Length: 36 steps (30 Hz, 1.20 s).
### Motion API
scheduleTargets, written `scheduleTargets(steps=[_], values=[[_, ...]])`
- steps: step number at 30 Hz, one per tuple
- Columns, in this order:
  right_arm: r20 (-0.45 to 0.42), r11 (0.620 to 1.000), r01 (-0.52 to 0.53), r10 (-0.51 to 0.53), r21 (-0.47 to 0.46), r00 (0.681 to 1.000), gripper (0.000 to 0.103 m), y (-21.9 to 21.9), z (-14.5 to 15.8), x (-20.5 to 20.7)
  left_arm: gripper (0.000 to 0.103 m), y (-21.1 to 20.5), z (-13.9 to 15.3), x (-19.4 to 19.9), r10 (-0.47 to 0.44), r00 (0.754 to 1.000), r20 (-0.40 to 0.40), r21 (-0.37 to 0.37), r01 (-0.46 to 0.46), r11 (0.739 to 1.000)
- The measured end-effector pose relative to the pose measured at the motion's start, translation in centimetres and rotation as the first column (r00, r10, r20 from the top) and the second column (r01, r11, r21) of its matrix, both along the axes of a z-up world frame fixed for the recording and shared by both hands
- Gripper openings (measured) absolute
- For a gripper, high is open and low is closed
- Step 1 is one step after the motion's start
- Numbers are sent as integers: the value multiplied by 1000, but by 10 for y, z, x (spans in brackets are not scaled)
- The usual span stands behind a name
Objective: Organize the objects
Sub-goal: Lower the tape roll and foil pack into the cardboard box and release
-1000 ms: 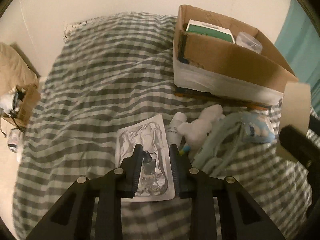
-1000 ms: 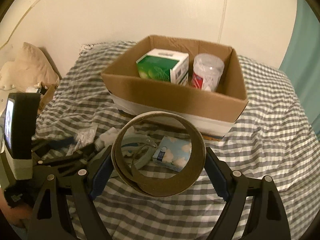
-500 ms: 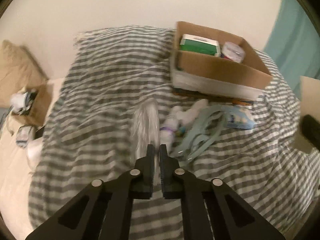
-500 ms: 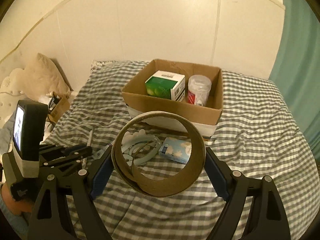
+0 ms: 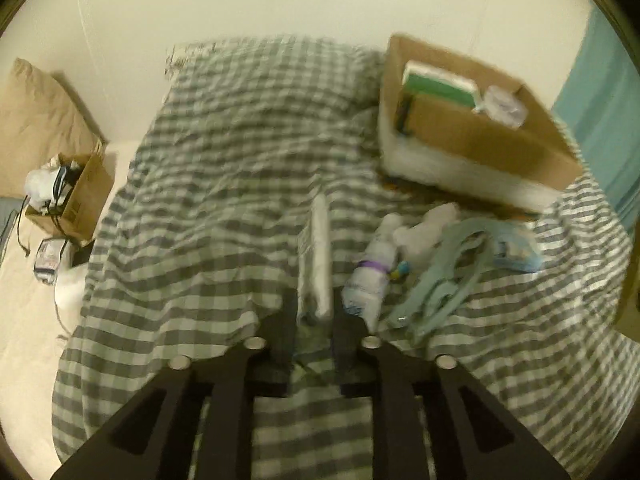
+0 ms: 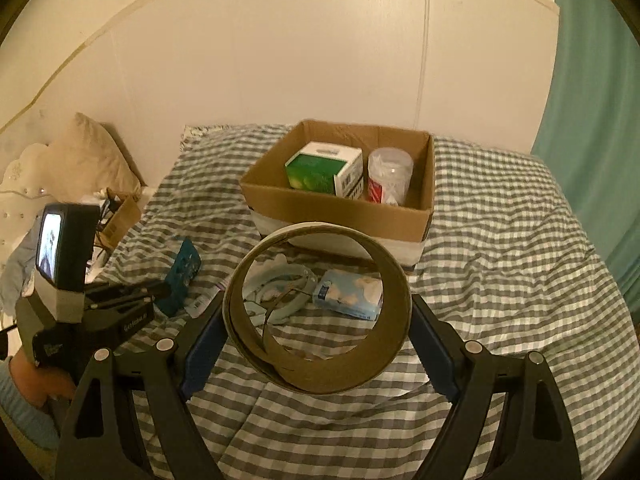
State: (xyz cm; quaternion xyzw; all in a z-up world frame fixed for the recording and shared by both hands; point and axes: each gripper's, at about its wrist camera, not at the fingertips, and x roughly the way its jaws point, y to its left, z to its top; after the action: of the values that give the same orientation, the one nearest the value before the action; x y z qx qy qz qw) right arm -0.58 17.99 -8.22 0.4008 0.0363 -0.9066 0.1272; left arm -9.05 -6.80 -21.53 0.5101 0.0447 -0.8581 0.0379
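Your left claw [image 5: 314, 312] has the flat silvery packet [image 5: 316, 256] standing edge-on between its fingers, lifted off the checked bed [image 5: 224, 184]. The jaws have just been opening a little, but the packet is still caught between them, sticking straight out ahead of the tips; that view is blurry, so I can't tell how firmly the pads press. Just right of that claw on the bed you've got the small white bottle [image 5: 370, 276] with the purple band, then a white plush toy [image 5: 428, 228], a tangle of pale blue hangers [image 5: 444, 276] and a blue tissue pack [image 5: 516, 250] beyond them. Your right claw [image 6: 318, 320] is clenched on the big cardboard tape roll [image 6: 320, 376], blue pads on either side of it, held up over the bed with the hole facing the camera. Through the ring you can see the hangers and the tissue pack lying on the bed. The cardboard box [image 6: 340, 210] sits farther back on the bed, straight ahead of the roll and well apart from it, with a green and white carton [image 6: 322, 170] and a clear tub [image 6: 390, 176] side by side inside. From the right view, your left claw sits low on the left, holding the packet, which looks teal from that side.
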Motion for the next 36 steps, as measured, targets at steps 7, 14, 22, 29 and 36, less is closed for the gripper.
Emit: scheduleTargets(steps=[7,14,22,29,36], values=[[15,1000,-5,5,-1,1000,85,0,-6,-5,8,-10,-1,3,30,999,-25,21,-30,999],[-29,1000,-19,18,-11,999,85,-2,19,12,8,9,54,23,-40,992,-121,16,42,999],[-127,999,-39,40,9,991,85,1,80,26,8,28,134,28,-127,974,-187,8,131,991],[-207,995,-66,79,72,975,85,1,148,0,8,49,200,-4,-212,940,-266,-35,211,977],[-204,995,-54,70,85,976,85,0,159,-74,8,67,214,-69,-244,923,-297,-52,239,970]])
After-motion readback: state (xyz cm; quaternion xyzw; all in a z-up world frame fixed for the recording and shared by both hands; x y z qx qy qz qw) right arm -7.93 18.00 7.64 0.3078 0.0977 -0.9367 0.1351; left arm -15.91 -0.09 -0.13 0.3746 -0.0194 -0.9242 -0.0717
